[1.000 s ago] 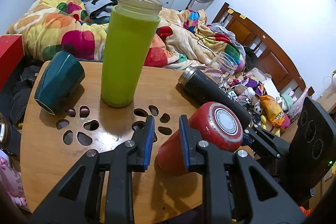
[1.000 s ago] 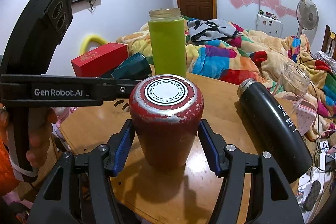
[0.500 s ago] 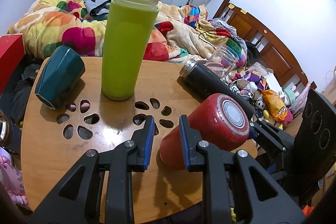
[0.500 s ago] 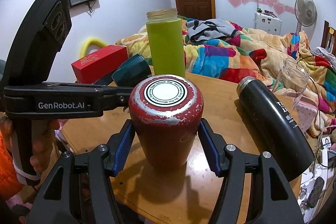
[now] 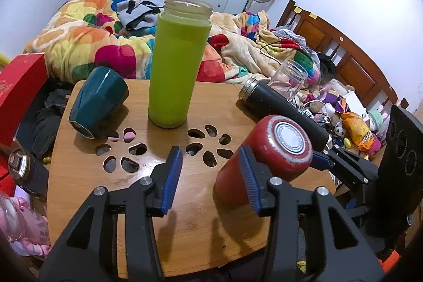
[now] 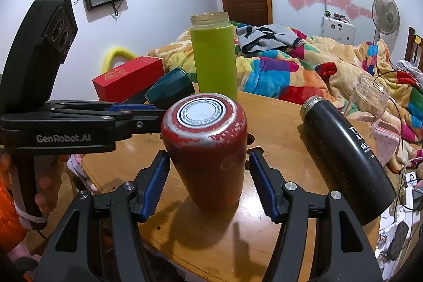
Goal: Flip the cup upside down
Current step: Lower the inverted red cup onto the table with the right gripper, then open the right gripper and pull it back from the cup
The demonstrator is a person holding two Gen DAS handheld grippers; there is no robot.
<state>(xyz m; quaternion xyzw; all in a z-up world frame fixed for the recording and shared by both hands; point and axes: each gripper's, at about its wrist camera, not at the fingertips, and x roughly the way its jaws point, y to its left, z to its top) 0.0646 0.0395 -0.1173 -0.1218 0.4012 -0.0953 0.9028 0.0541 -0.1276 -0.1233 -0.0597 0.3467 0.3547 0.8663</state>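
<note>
Two grippers work over the wooden table (image 5: 87, 192), the landmark for everything. Upright near its middle stands the tall green bottle (image 5: 175, 65); a black flask (image 6: 346, 157) lies on its side toward the far right edge. At the near edge sits the red cup (image 6: 208, 152), already base-up, mouth on the wood. The right gripper (image 6: 208, 184) flanks it, spread, pads apparently just clear. The left gripper (image 5: 208, 176) hangs beside it, spread and empty. Judged risk: withdrawing crookedly could snag the cup and topple it off the table's near edge.
</note>
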